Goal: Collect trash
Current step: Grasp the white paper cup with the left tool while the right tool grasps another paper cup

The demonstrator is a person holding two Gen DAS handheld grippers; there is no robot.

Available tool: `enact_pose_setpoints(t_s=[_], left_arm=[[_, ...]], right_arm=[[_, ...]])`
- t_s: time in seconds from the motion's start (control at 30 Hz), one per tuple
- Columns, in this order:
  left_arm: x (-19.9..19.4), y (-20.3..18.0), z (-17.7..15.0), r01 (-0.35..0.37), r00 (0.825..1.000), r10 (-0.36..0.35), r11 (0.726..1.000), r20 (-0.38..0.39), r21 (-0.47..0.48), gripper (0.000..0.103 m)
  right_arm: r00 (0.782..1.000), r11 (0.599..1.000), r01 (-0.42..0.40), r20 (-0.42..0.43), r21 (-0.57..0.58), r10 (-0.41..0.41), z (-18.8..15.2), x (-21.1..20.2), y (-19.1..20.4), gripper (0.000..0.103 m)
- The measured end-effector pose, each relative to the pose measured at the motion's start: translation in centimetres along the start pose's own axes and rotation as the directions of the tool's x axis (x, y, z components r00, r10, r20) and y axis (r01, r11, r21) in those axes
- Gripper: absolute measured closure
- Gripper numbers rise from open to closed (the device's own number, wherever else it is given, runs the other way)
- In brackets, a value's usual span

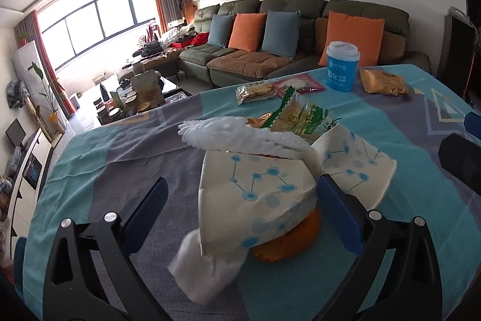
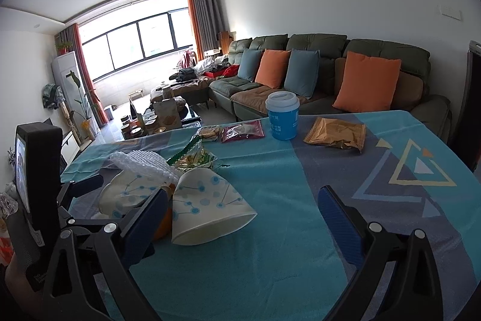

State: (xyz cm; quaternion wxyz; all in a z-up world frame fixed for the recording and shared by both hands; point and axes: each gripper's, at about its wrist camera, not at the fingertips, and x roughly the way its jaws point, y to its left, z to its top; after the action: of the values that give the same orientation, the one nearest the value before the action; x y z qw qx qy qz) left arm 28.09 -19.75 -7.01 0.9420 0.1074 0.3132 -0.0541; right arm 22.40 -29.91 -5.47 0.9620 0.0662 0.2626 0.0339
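Here your left tool (image 1: 240, 194) gapes wide around the flattened paper cup (image 1: 255, 188); your right tool (image 2: 243, 206) gapes too, empty, beside it.

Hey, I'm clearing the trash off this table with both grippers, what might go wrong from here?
1. The left hand-held gripper, open around one flattened paper cup, may also drag the tissue and orange peel under it.
2. The bubble wrap lies loose across the pile, so it could slide off when things lift.
3. The upright blue cup may hold liquid; a sweep toward the gold wrapper might tip it.
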Motion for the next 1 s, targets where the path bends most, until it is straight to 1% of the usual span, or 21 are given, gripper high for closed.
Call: enact_pose_setpoints(t_s=[0.07,0.13,0.17,0.2,0.23,0.27,0.3,0.47,0.53,0.57,0.6,0.67,0.8,0.9,0.93,0.97,1.0], left_arm=[[0.1,-0.4,0.1,-0.008,1.0,0.008,1.0,-0.001,0.021,0.005],[0.3,-0.5,0.1,-0.014,1.0,0.015,0.999,-0.022,0.031,0.005],[0.1,-0.6,0.3,0.001,1.0,-0.001,0.999,-0.028,0.035,0.005],[-0.5,-0.8,0.3,0.009,1.0,-0.009,0.999,0.002,0.045,0.005],[-0.8,-1.0,0.4,-0.004,1.0,0.003,0.998,0.02,0.055,0.005],[-0.7,-1.3,0.4,-0.017,1.0,0.015,0.997,0.024,0.073,0.005],[-0.4,-1.4,0.4,-0.01,1.0,0.009,0.997,0.012,0.077,0.005],[0.2,-0.9,0.1,-0.014,1.0,0.014,0.999,-0.013,0.047,0.006],[0.4,-0.6,0.1,-0.005,1.0,0.006,0.999,-0.023,0.033,0.017],[0.4,-0.4,0.1,-0.001,1.0,0.002,1.0,-0.026,0.027,0.025],[0.5,-0.2,0.0,0.001,0.999,0.0,1.0,-0.033,0.017,0.026],[0.5,0.3,0.0,0.004,1.0,-0.004,1.0,-0.029,0.002,0.026],[-0.2,0.9,-0.1,0.012,1.0,-0.012,1.0,-0.007,-0.028,0.026],[-0.9,1.6,0.2,0.043,0.999,-0.043,0.997,0.004,-0.062,0.026],[-1.2,1.8,0.4,0.046,0.999,-0.045,0.997,0.004,-0.06,0.026],[-1.5,2.0,0.5,0.068,0.998,-0.067,0.996,0.007,-0.066,0.026],[-1.7,2.1,0.6,0.079,0.997,-0.079,0.994,0.003,-0.073,0.026]], right_arm=[[1.0,1.0,-0.007,-0.001,0.003,0.007,0.1,0.3,-0.1,0.007],[1.0,1.0,-0.015,-0.003,0.003,0.015,0.3,0.7,-0.1,0.007],[1.0,1.0,-0.017,-0.002,0.003,0.017,0.4,0.8,-0.1,0.007],[1.0,1.0,-0.019,0.002,0.004,0.019,0.4,0.8,-0.1,0.007],[1.0,1.0,-0.021,0.002,0.005,0.021,0.5,0.9,-0.2,0.007],[1.0,1.0,-0.023,-0.001,0.007,0.023,0.5,1.0,-0.2,0.007],[1.0,1.0,-0.026,-0.002,0.007,0.026,0.5,1.1,-0.2,0.007],[1.0,1.0,-0.027,-0.001,0.002,0.027,0.5,1.2,-0.1,0.007],[0.999,0.999,-0.032,-0.006,0.002,0.032,0.4,1.2,-0.1,0.007],[0.999,0.999,-0.036,-0.011,0.001,0.036,0.4,1.3,0.0,0.007],[0.999,0.999,-0.038,-0.016,-0.004,0.038,0.4,1.4,0.1,0.007],[0.999,0.999,-0.042,-0.022,-0.008,0.042,0.5,1.6,0.3,0.007],[0.996,0.997,-0.077,-0.052,-0.018,0.076,0.6,2.3,0.8,0.007],[0.99,0.992,-0.121,-0.083,-0.046,0.116,0.7,3.3,1.5,0.007],[0.987,0.99,-0.135,-0.094,-0.043,0.13,0.9,3.8,1.6,0.007],[0.981,0.987,-0.161,-0.109,-0.027,0.157,1.1,4.4,1.4,0.007],[0.979,0.985,-0.17,-0.12,-0.018,0.167,1.3,4.9,1.3,0.007]])
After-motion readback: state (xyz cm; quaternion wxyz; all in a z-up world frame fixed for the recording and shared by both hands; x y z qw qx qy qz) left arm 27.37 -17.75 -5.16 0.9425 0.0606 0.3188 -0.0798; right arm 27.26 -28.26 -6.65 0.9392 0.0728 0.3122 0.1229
